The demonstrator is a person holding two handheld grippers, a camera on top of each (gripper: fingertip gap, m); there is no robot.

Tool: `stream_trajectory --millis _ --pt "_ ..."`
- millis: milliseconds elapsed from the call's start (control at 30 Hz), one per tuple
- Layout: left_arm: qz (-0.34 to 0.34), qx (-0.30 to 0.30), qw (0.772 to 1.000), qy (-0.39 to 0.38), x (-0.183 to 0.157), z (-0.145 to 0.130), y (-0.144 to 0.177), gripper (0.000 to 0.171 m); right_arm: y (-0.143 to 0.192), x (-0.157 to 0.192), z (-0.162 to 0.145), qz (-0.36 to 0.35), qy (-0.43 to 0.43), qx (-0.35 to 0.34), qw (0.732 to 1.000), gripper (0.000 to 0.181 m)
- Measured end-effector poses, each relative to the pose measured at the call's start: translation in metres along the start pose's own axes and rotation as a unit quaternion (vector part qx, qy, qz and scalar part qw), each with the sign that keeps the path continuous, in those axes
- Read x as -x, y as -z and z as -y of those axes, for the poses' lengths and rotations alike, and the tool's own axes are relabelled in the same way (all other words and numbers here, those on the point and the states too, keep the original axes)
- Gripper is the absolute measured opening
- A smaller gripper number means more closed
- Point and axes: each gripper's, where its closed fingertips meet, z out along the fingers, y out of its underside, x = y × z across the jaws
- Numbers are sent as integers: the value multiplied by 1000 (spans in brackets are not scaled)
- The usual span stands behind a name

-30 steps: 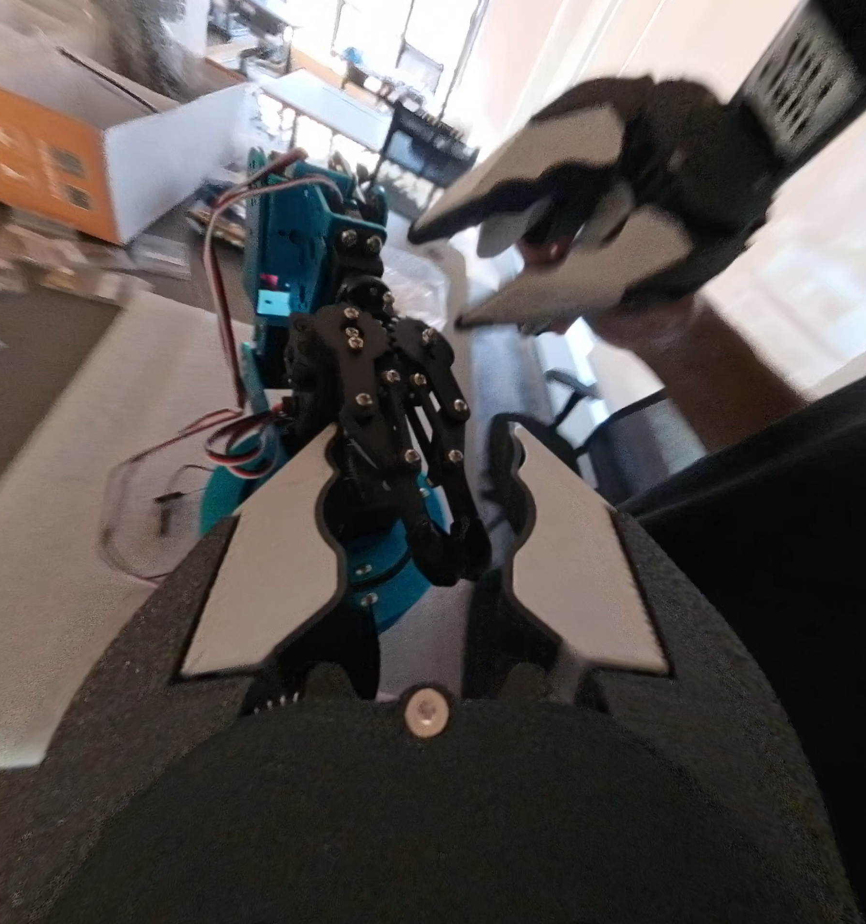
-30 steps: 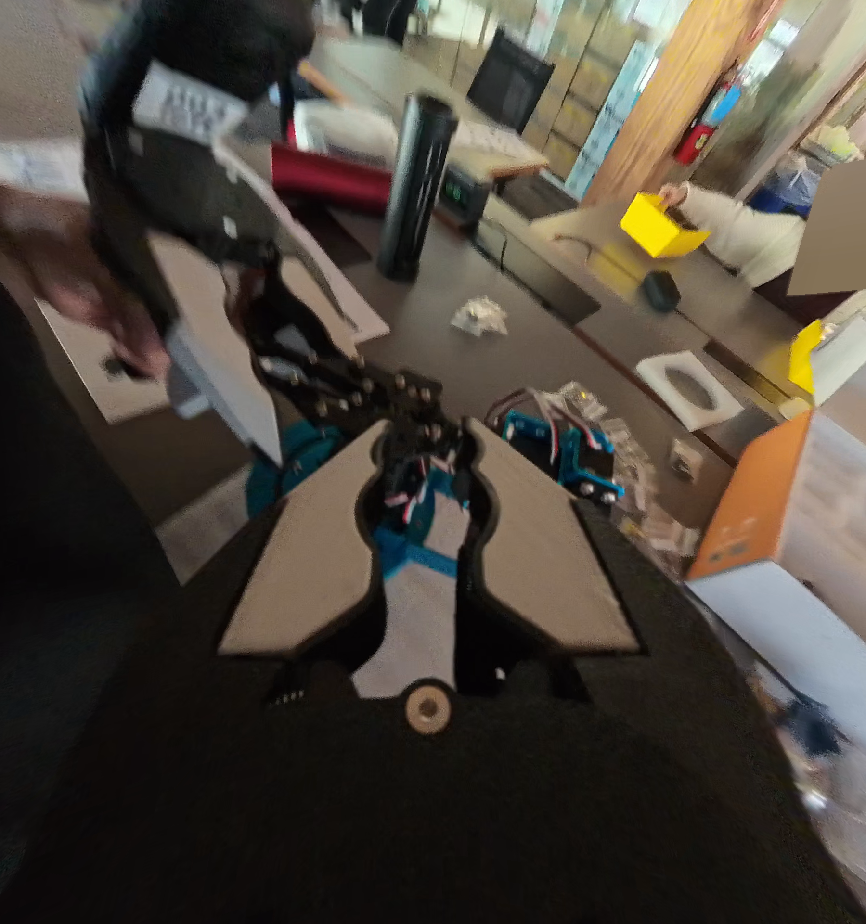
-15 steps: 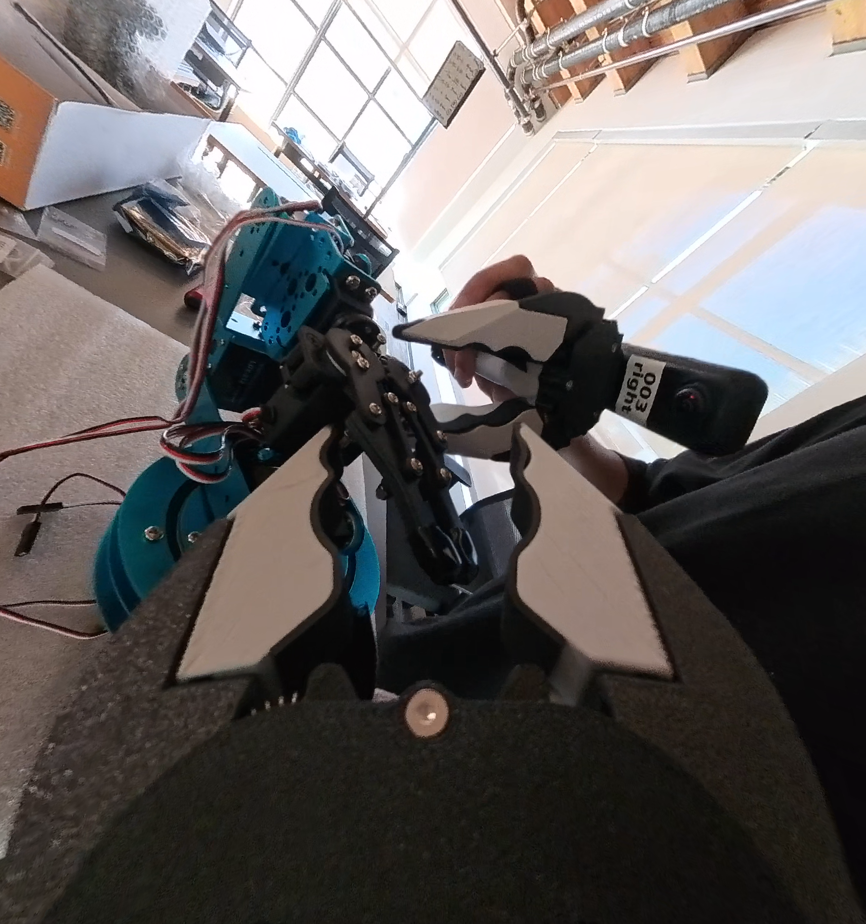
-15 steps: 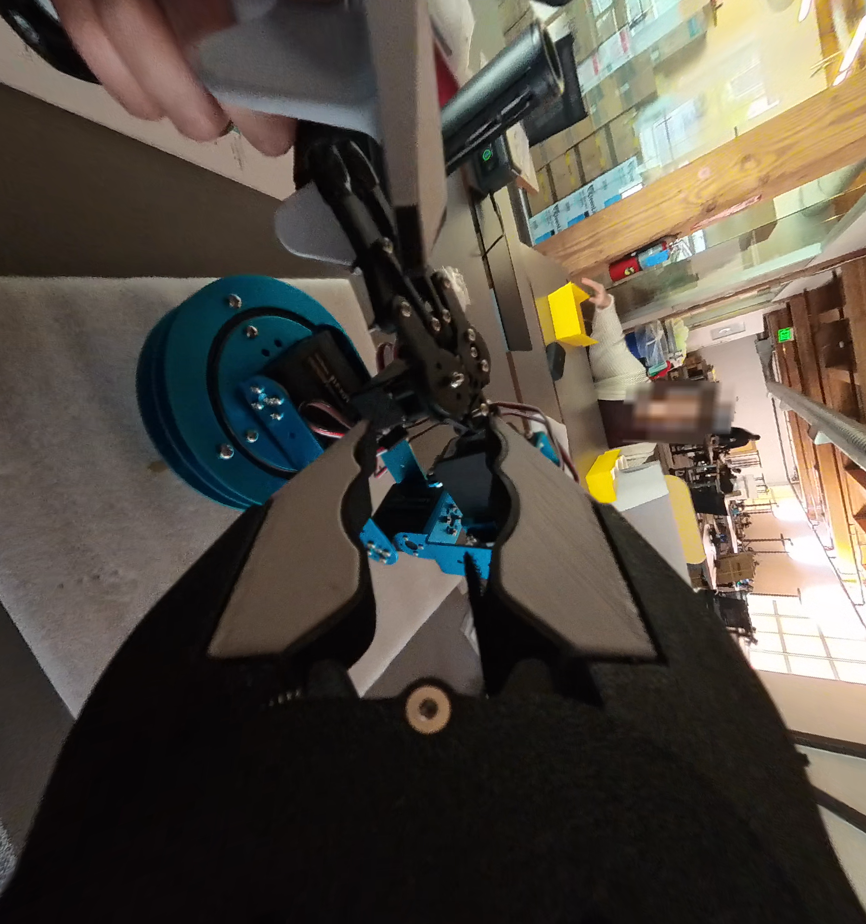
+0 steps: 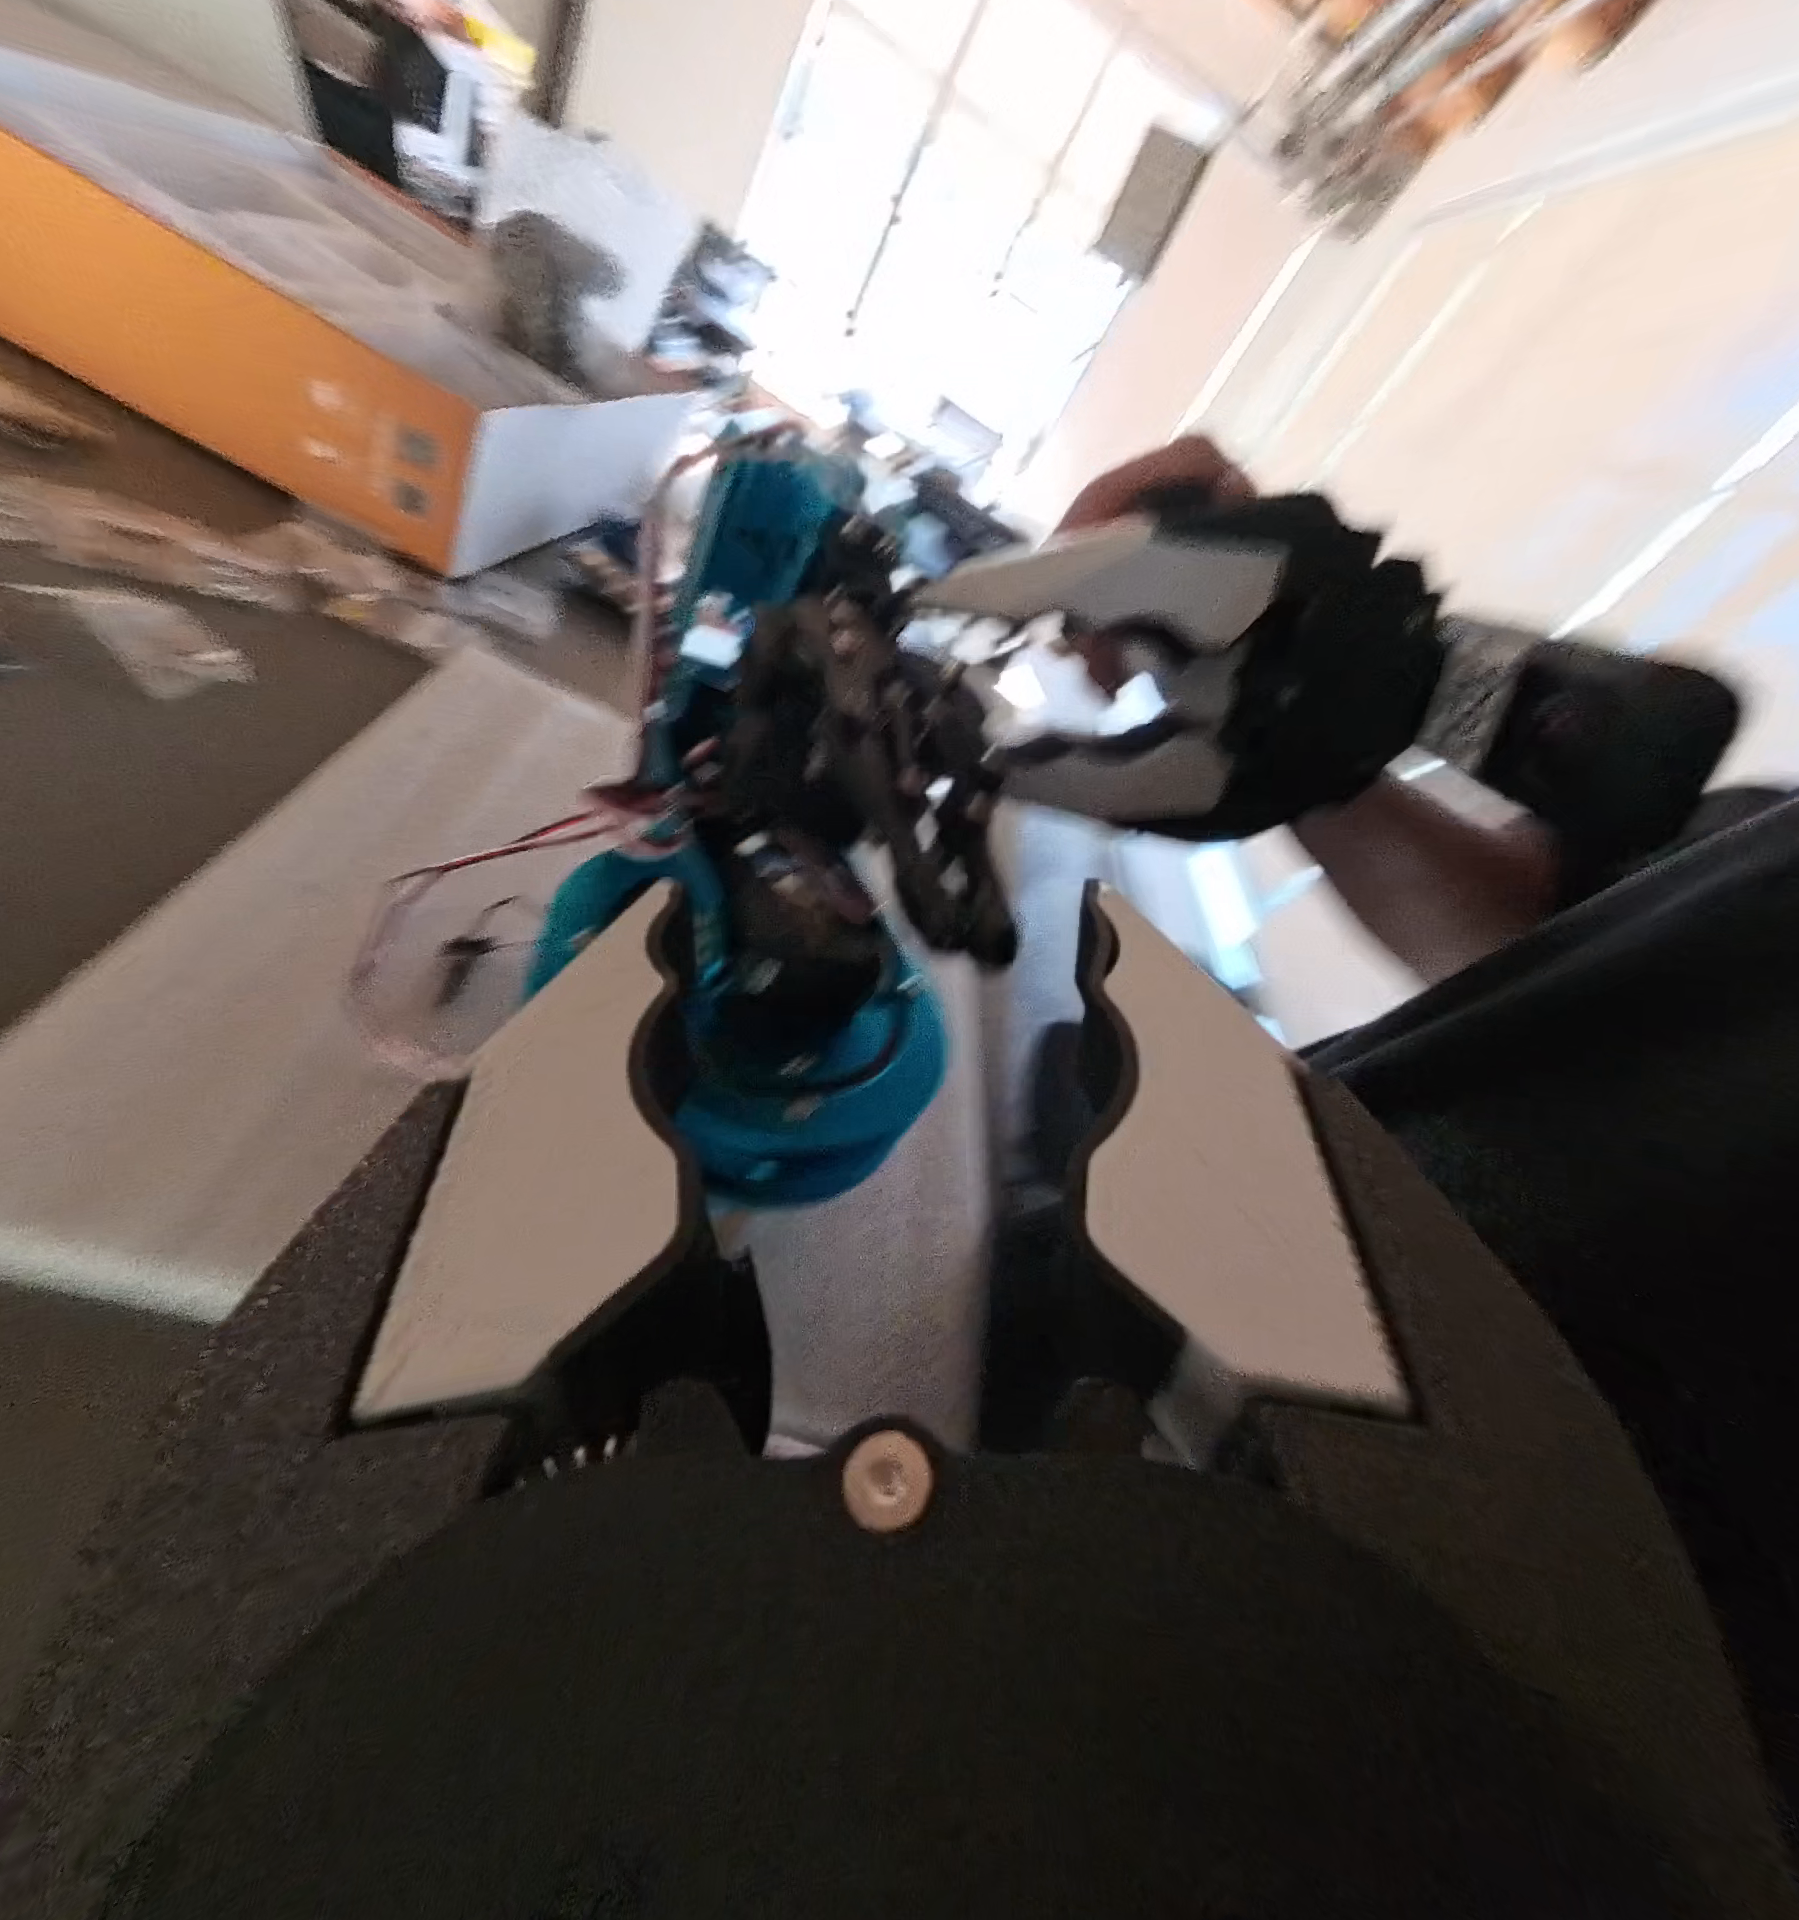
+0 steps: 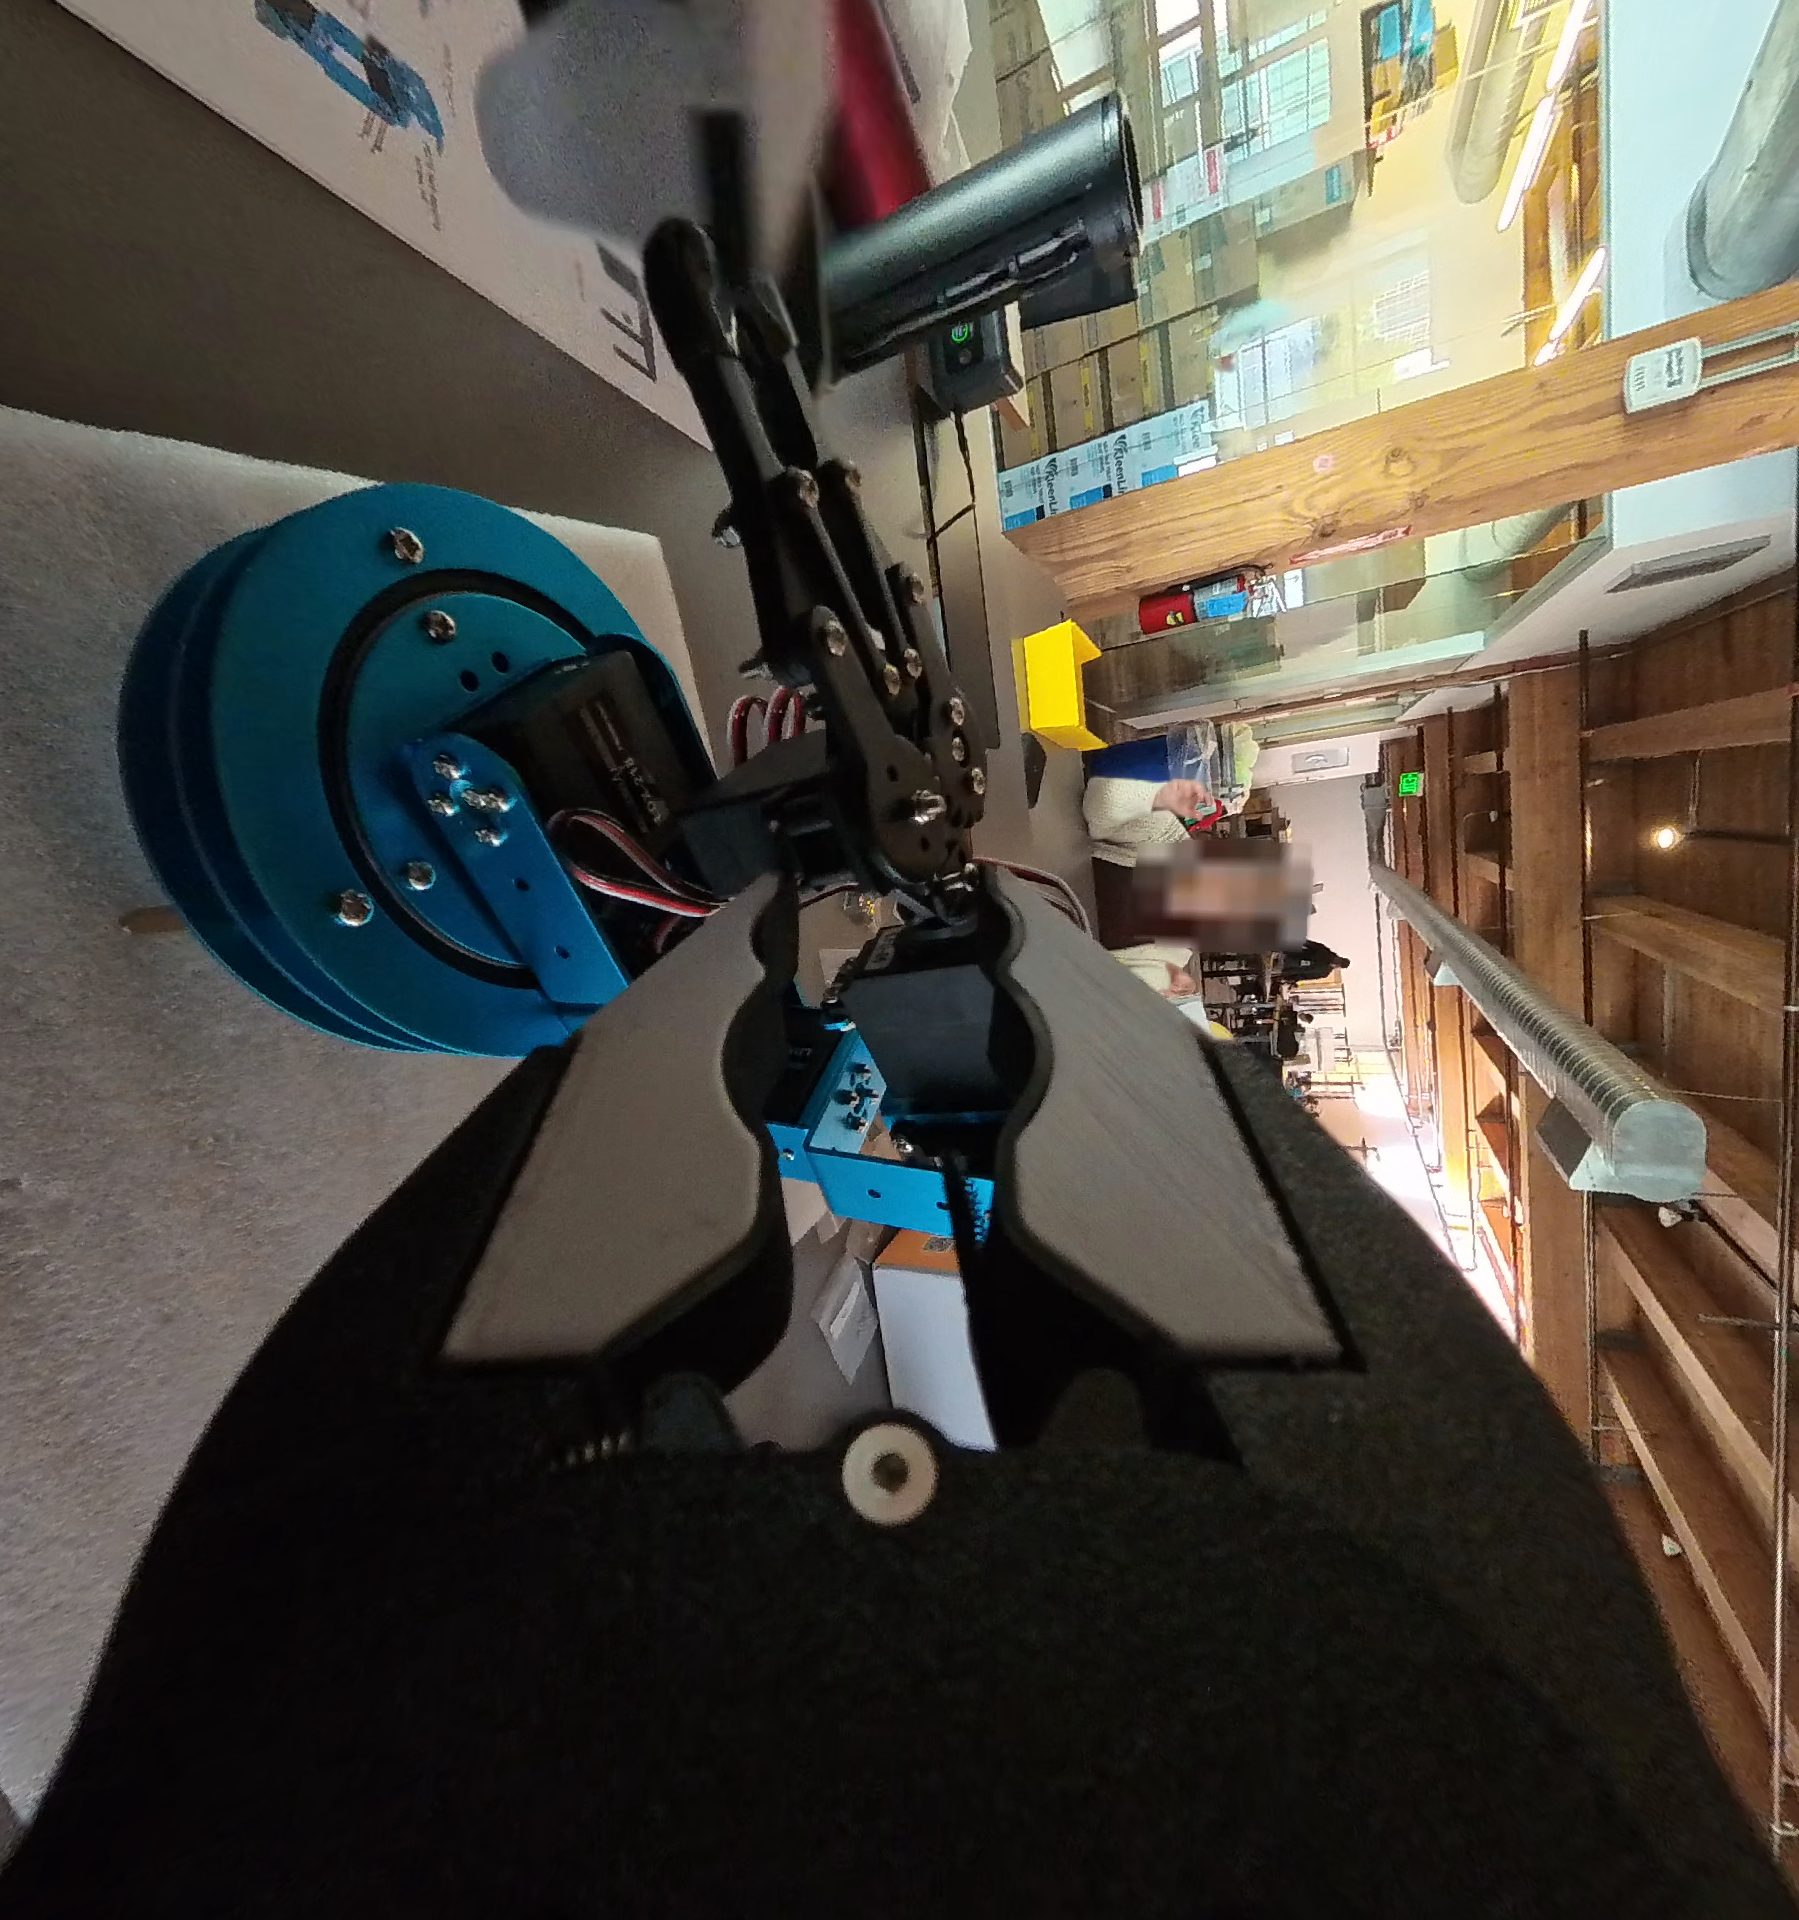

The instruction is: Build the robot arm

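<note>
On foam mat (image 6: 74,1143): blue toy arm (image 6: 375,769); left gripper (image 5: 879,940) apart, right gripper (image 6: 890,904) clamped on arm's servo (image 6: 921,1023).

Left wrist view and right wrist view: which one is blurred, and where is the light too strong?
Left wrist view: motion blur smears the blue toy arm, the orange box and the right tongs; the window behind is washed out white. Right wrist view: sharp on the blue round base and black claw, only the left tongs at top are blurred; lines bend toward the edges.
</note>
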Motion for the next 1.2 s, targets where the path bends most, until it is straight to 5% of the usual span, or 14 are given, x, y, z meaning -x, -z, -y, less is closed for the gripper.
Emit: stream_trajectory --millis 133,333,567,833,1200 --pt "147 86 974 -148 40 -45 7 89 -1 -1 -1 1 -2 -1 1000 33" --pt "144 91 973 -154 41 -66 -28 98 -1 -2 -1 21 -18 3 1000 31" --pt "158 53 972 -165 34 -48 -33 89 -1 -3 -3 29 -54 8 998 33" --pt "146 43 974 -165 31 -48 -50 72 6 8 18 5 17 -15 1000 32" --pt "162 63 968 -179 43 -58 -51 75 -2 7 21 -63 70 0 996 30"
